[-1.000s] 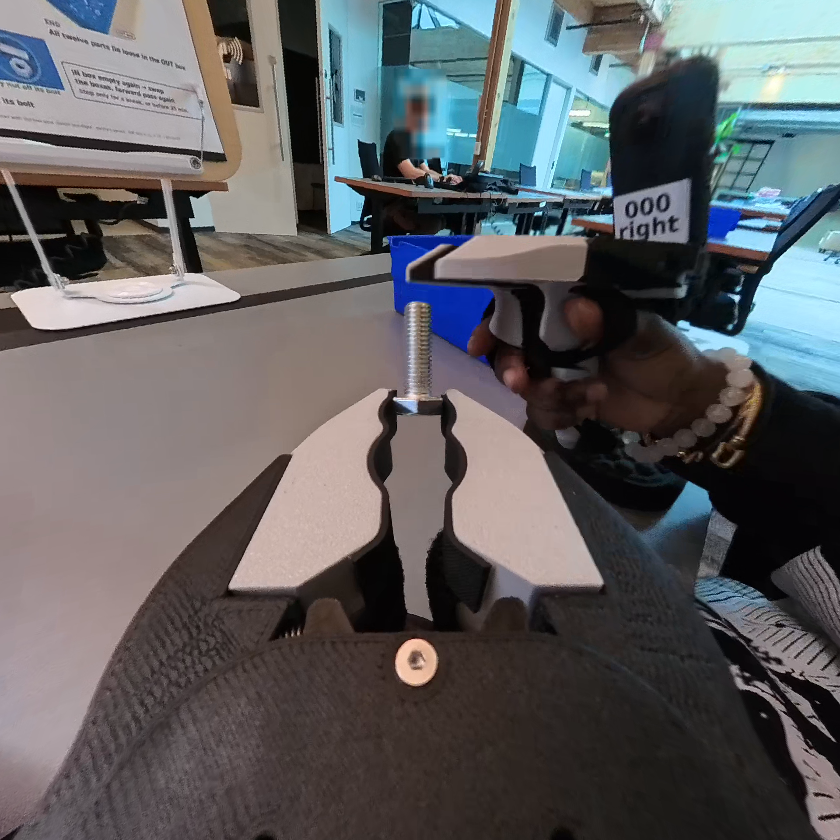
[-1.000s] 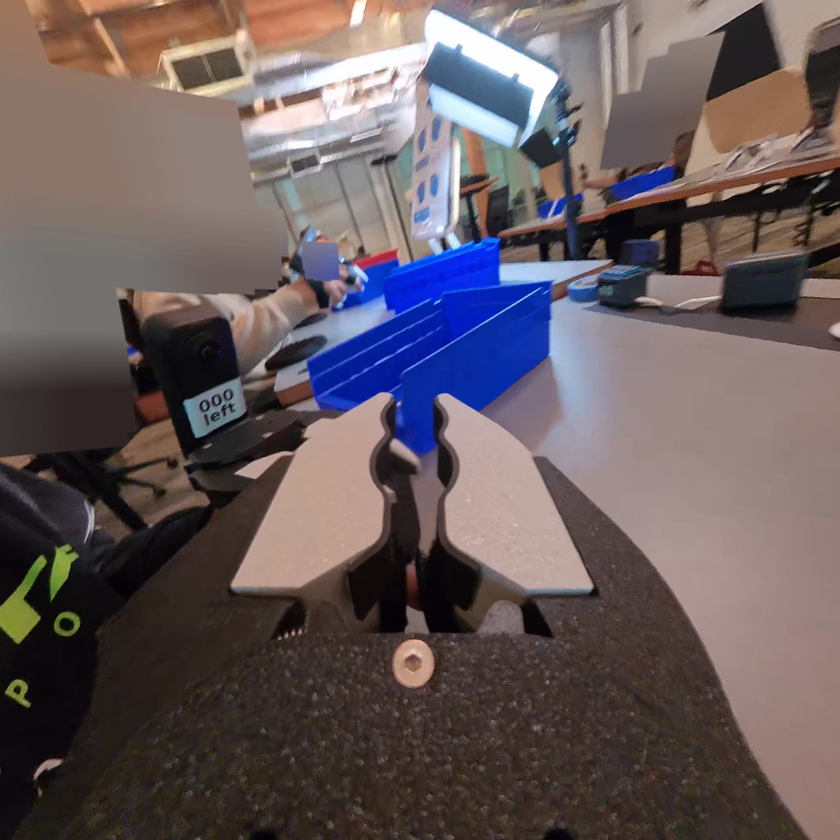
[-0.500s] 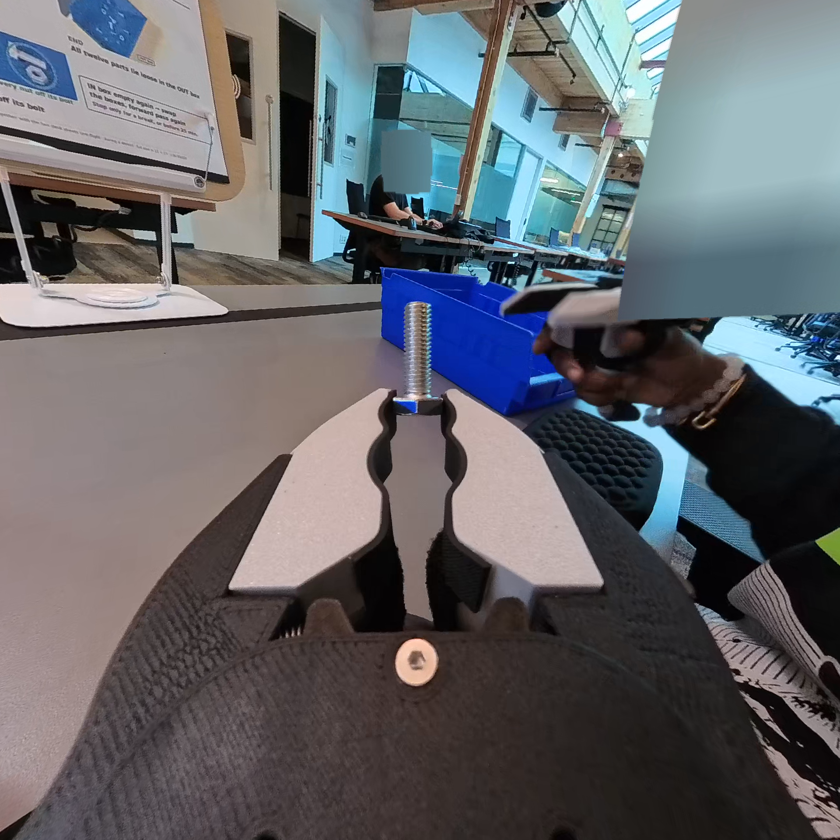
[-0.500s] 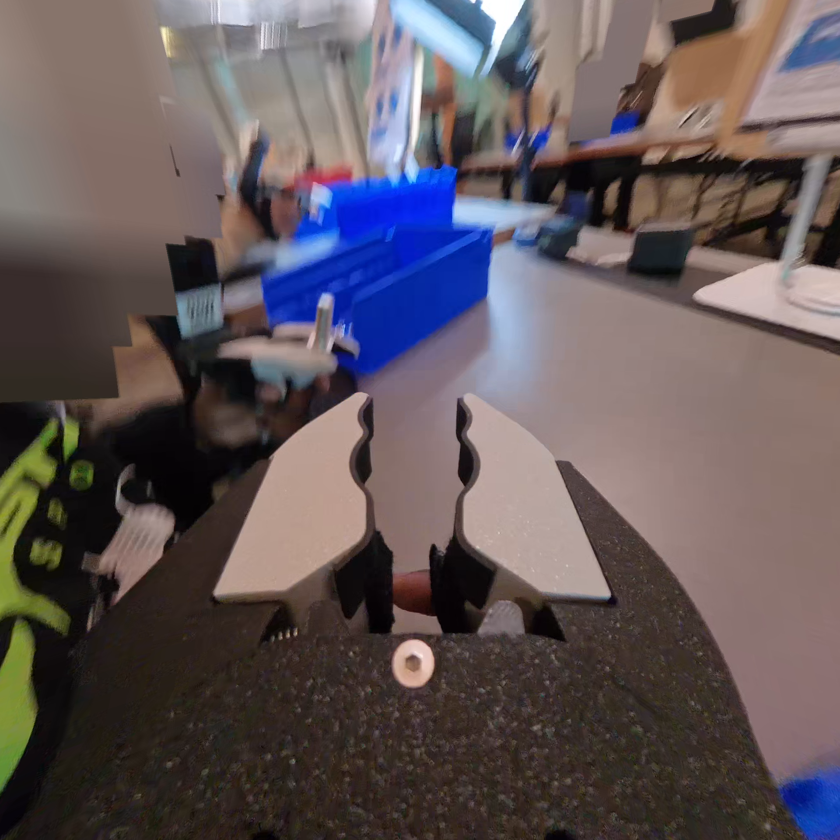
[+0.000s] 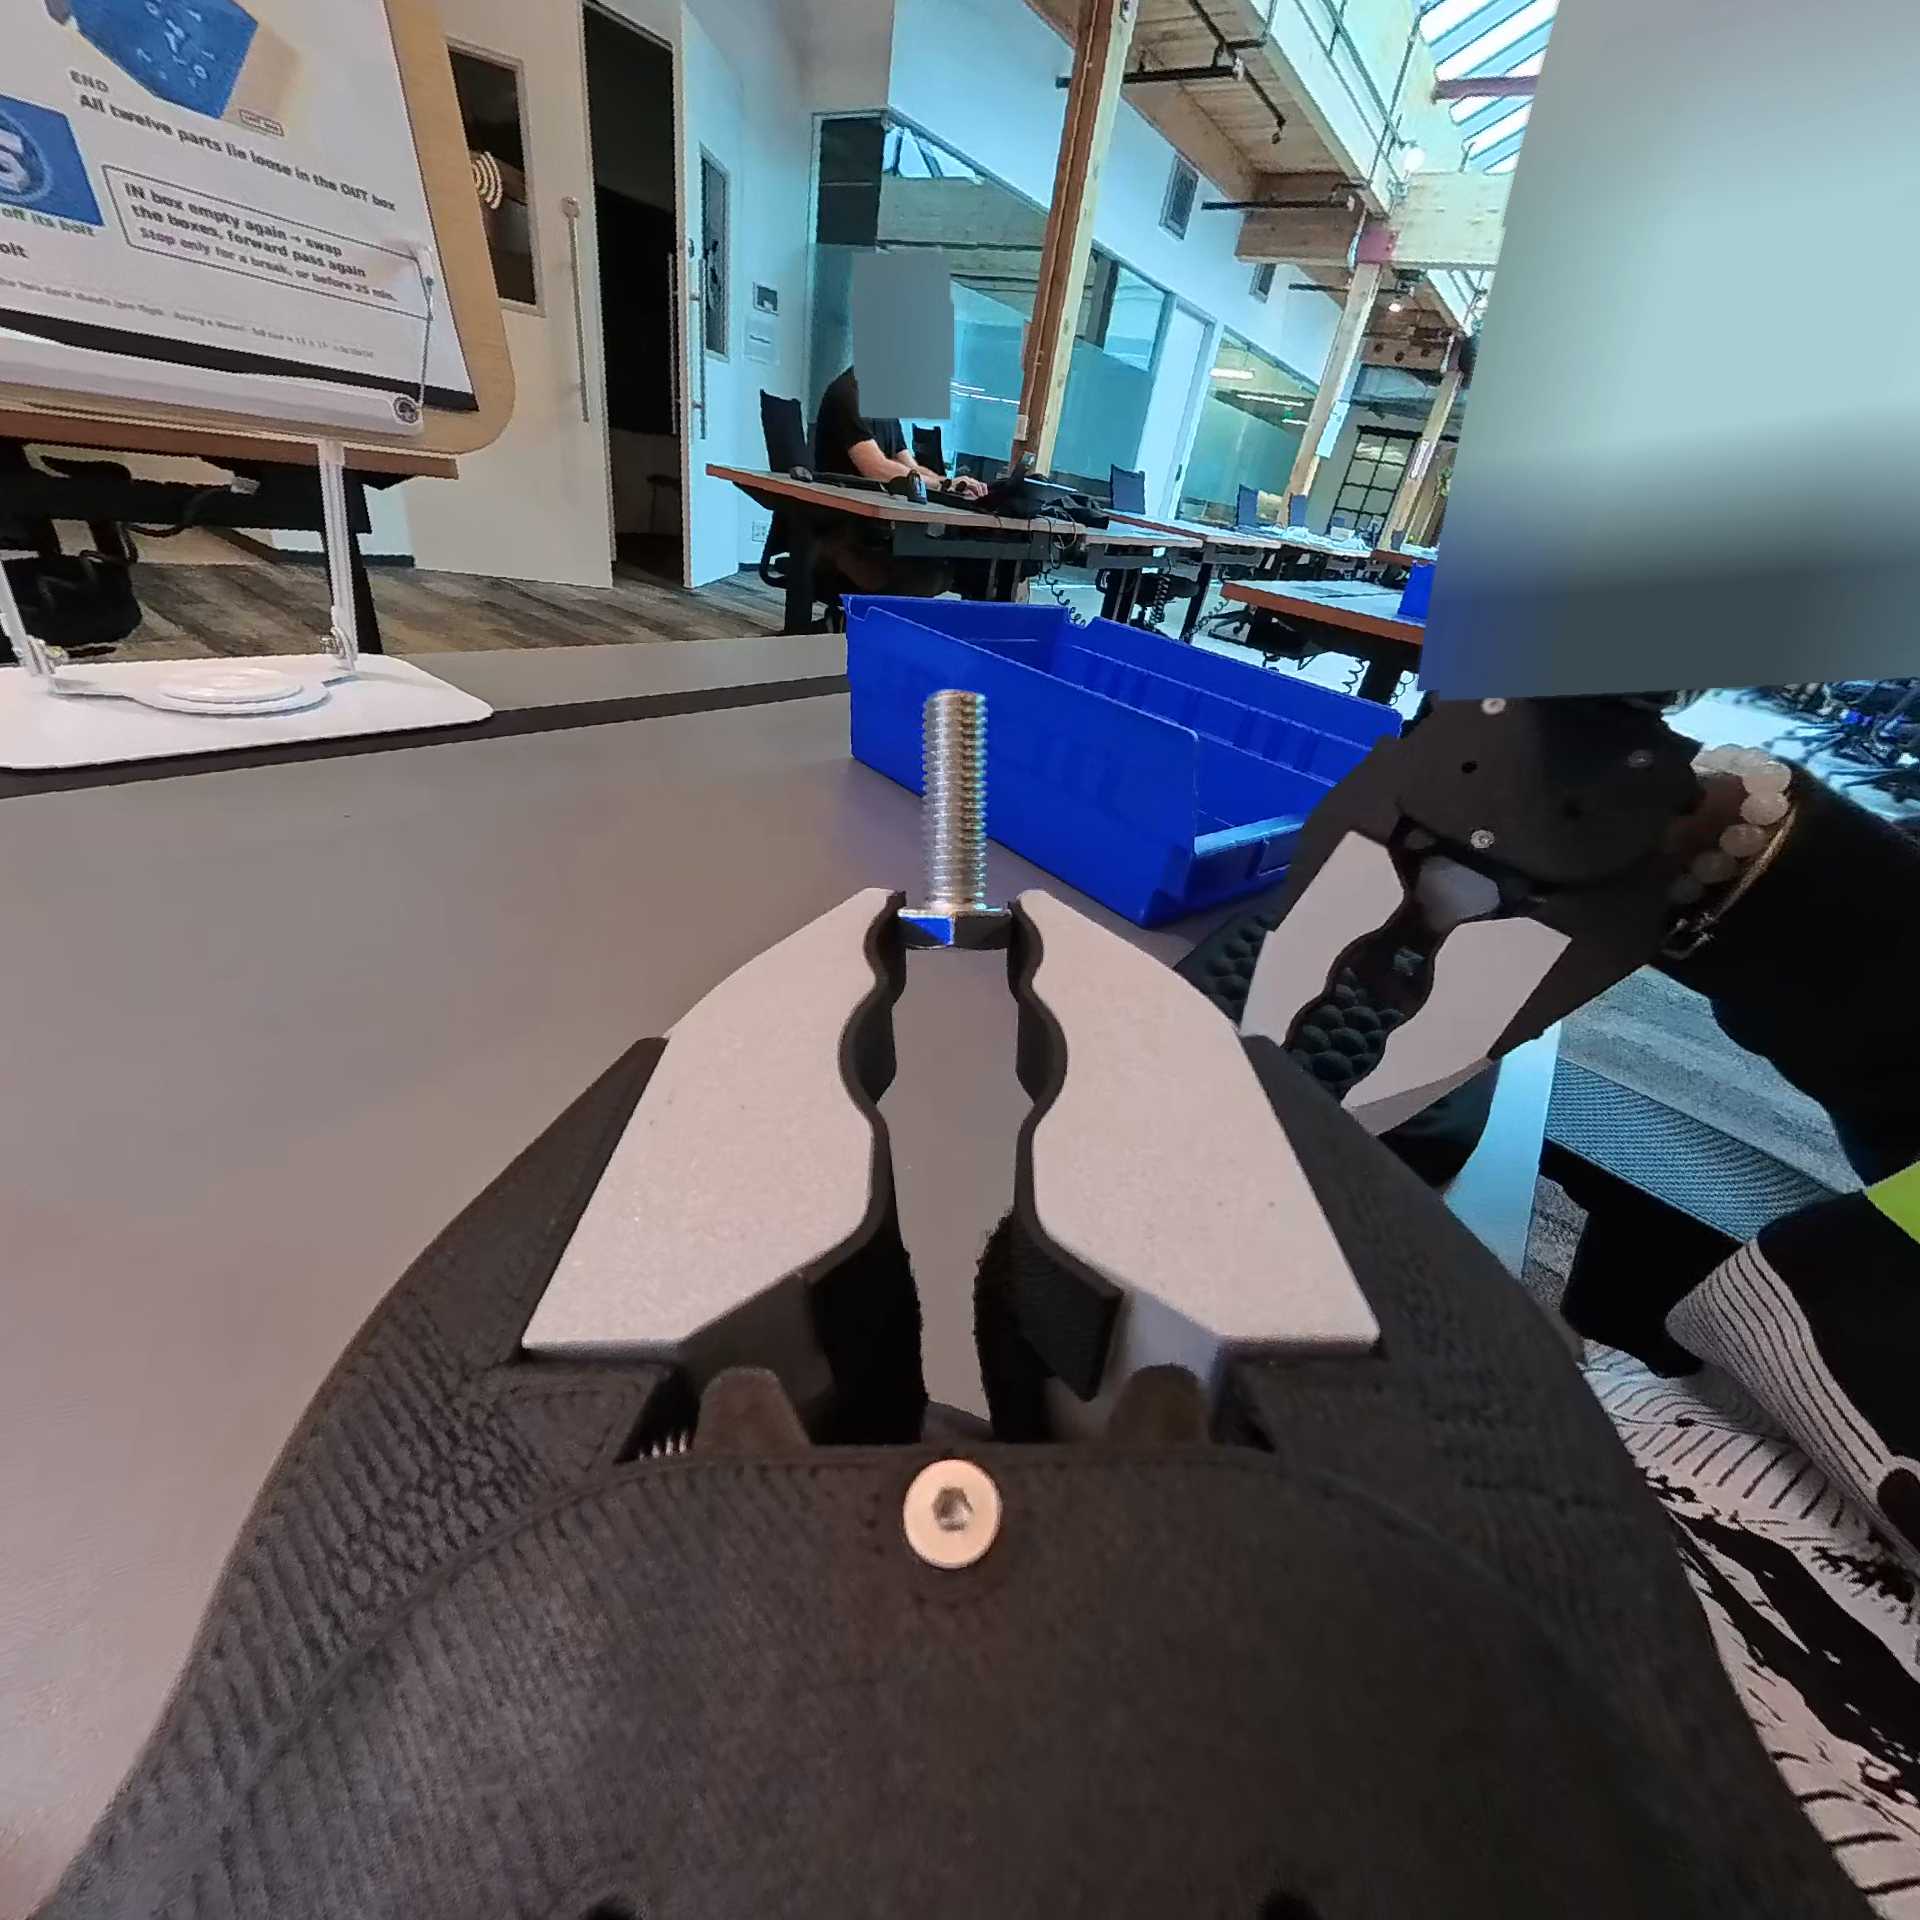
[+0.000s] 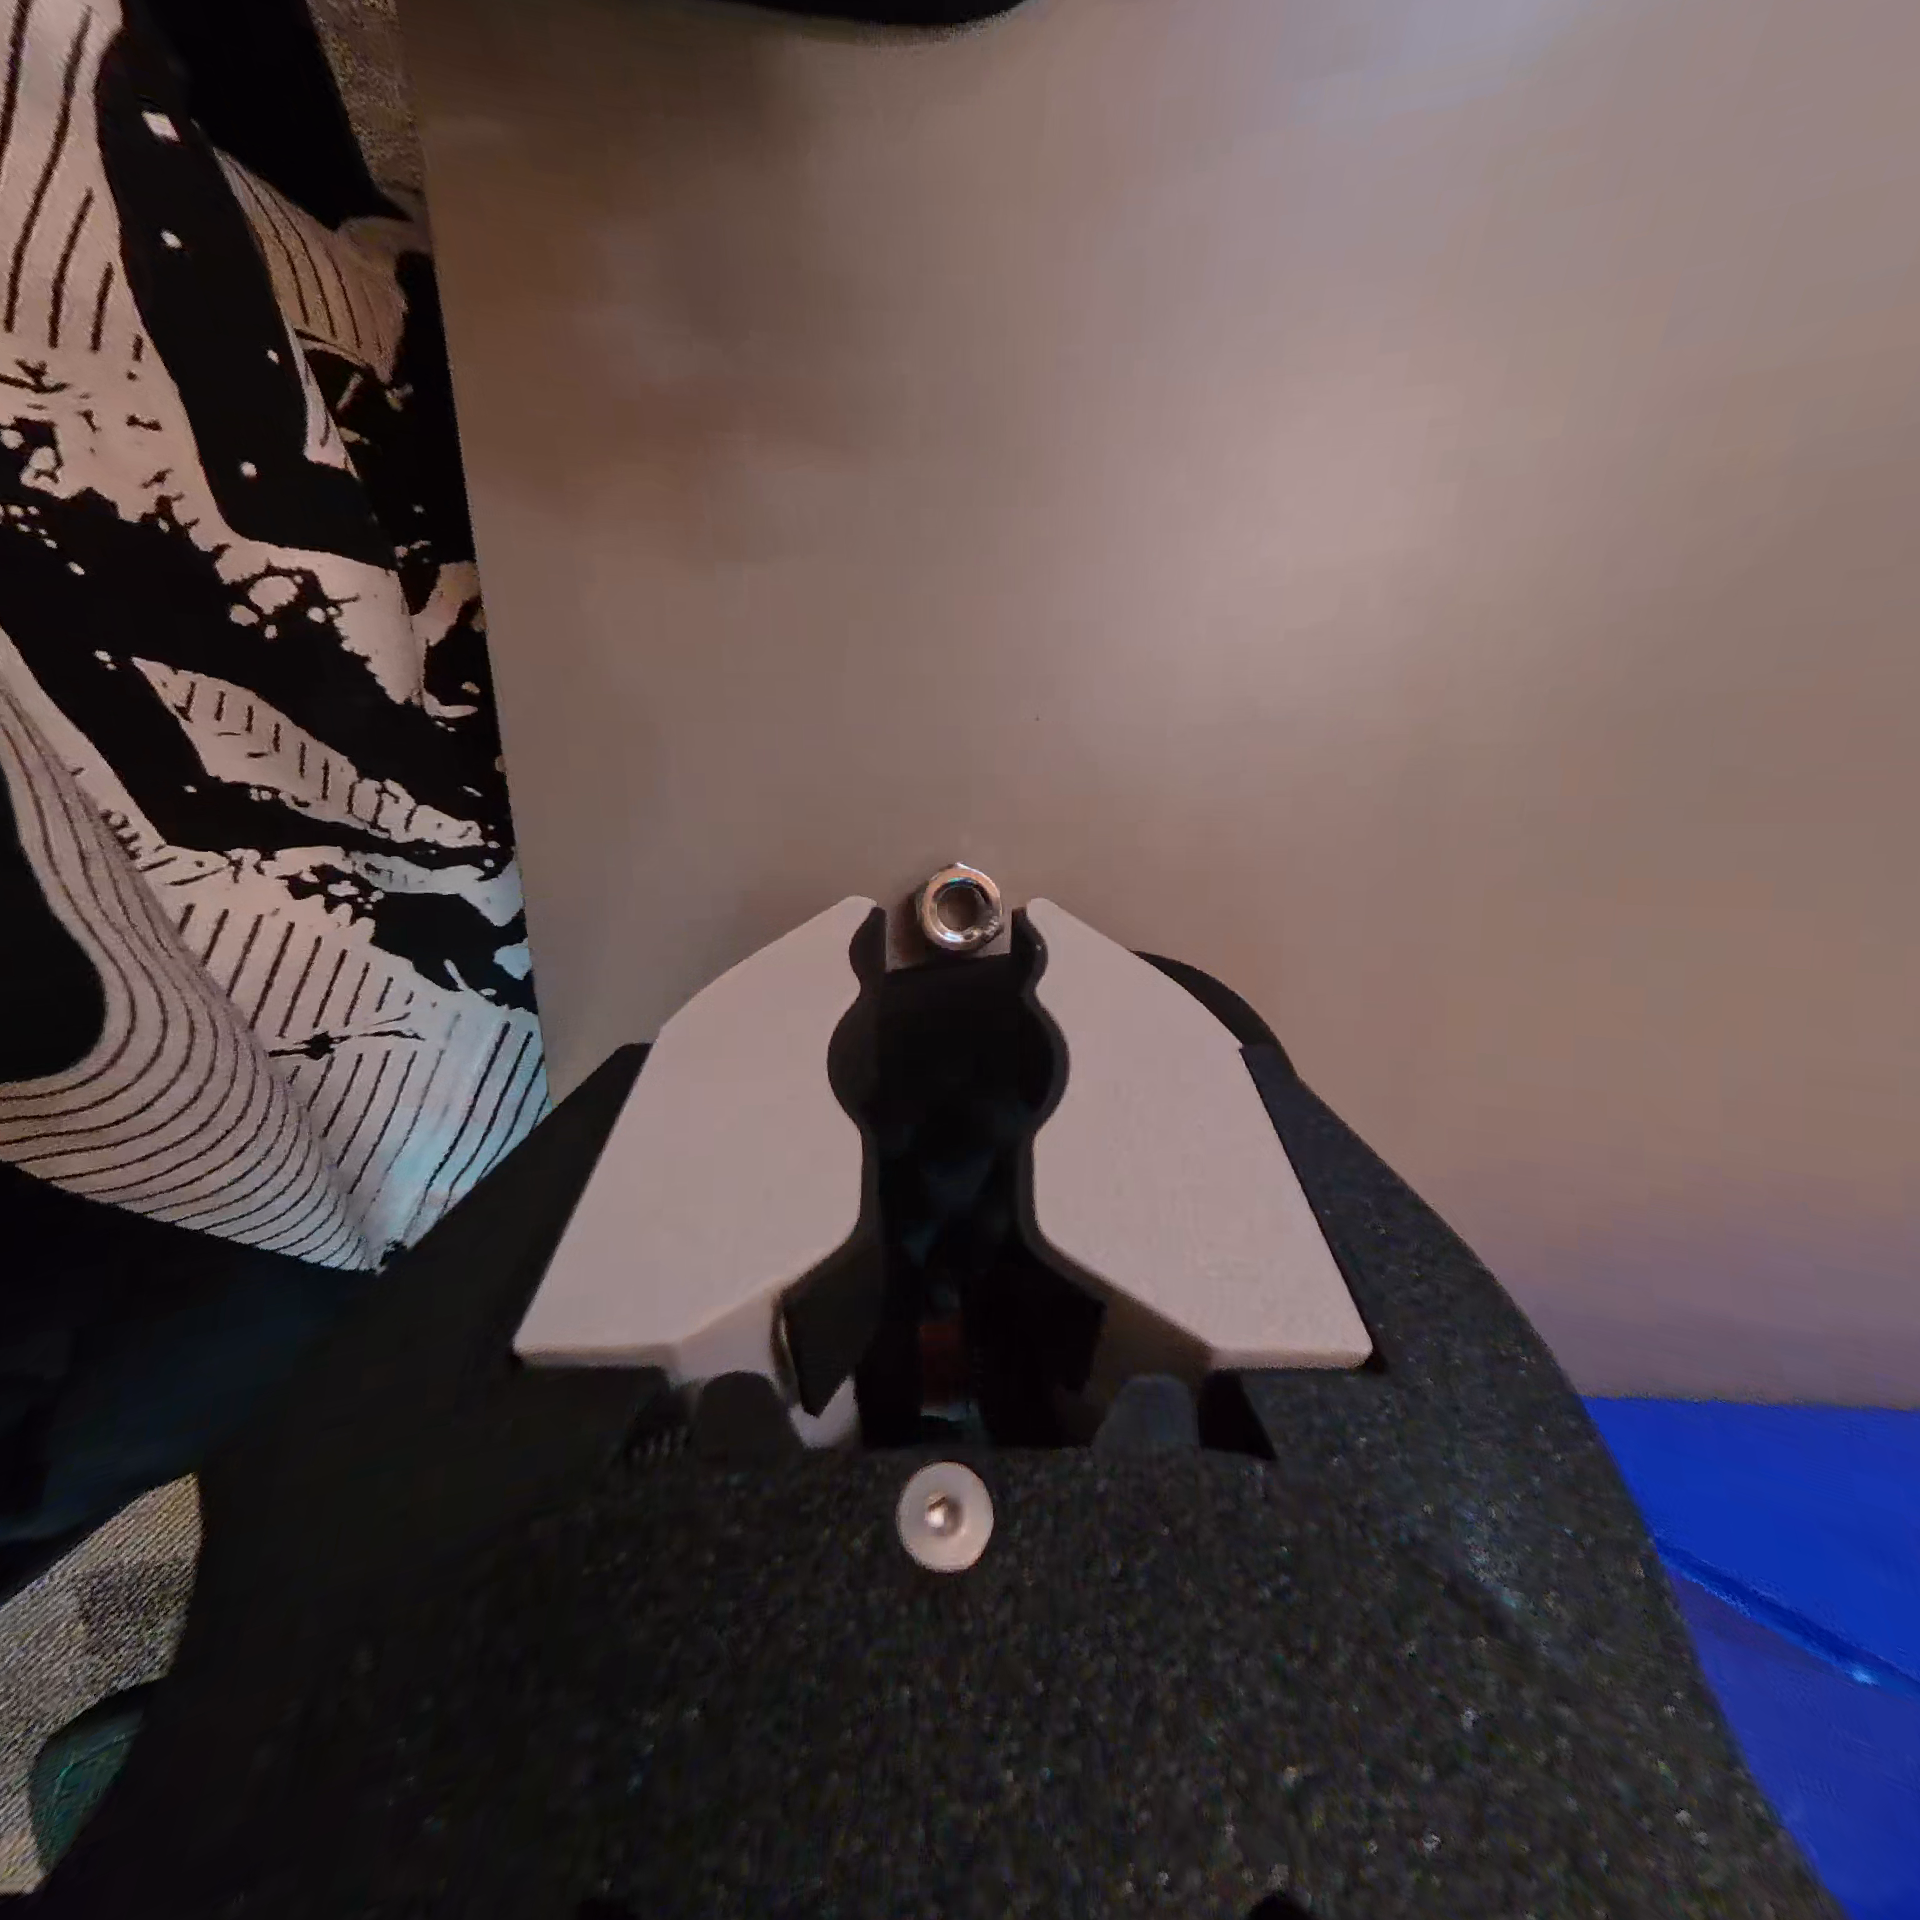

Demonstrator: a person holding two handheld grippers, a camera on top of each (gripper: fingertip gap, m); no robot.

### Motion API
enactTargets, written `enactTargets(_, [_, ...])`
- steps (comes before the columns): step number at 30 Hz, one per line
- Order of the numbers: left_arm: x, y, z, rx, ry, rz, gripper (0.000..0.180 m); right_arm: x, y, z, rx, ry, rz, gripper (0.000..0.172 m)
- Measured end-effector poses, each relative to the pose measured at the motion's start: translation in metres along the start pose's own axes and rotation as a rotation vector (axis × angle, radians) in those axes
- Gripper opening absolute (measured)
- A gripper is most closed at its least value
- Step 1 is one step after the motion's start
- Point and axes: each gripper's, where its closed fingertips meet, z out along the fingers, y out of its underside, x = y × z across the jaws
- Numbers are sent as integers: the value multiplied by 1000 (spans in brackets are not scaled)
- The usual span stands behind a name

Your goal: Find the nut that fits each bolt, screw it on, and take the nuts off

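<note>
My left gripper [image 5: 954,925] is shut on the hex head of a silver bolt [image 5: 956,800] and holds it upright, thread up, above the grey table [image 5: 416,935]. My right gripper [image 6: 954,935] points straight down at the table [image 6: 1247,520]. A small silver nut [image 6: 954,911] lies flat on the table between its fingertips. A gap shows beside the nut, so the pads do not press on it. The right gripper also shows in the left wrist view [image 5: 1340,1049], low at the right with its fingers apart.
A blue bin [image 5: 1091,769] stands on the table behind the bolt; a blue edge also shows in the right wrist view [image 6: 1766,1558]. An instruction board on a white stand [image 5: 208,208] is at the far left. A patterned sleeve [image 6: 208,727] is beside the table edge. The left gripper's tips are roughly 15 centimetres from the right gripper's.
My right gripper opened wide, swung away from the bolt and turned down to the table; its fingers now stand closer together around the nut. My left gripper kept the bolt still.
</note>
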Motion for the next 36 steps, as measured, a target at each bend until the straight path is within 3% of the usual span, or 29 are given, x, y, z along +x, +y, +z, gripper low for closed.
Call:
enactTargets(7, [4,1,1,-8,21,14,19,2,5,4,-133,-66,-61,25])
enactTargets(12, [4,1,1,-6,21,13,19,-3,4,4,-209,-123,-1,32])
enactTargets(26, [13,-2,-1,21,93,28,19,3,2,10,-240,-120,-53,17])
enactTargets(30, [28,-7,-6,67,229,30,18,5,-30,-9,-100,-161,-124,17])
enactTargets(36, [55,-8,-15,68,464,6,18,7,-122,-71,176,-196,-408,17])
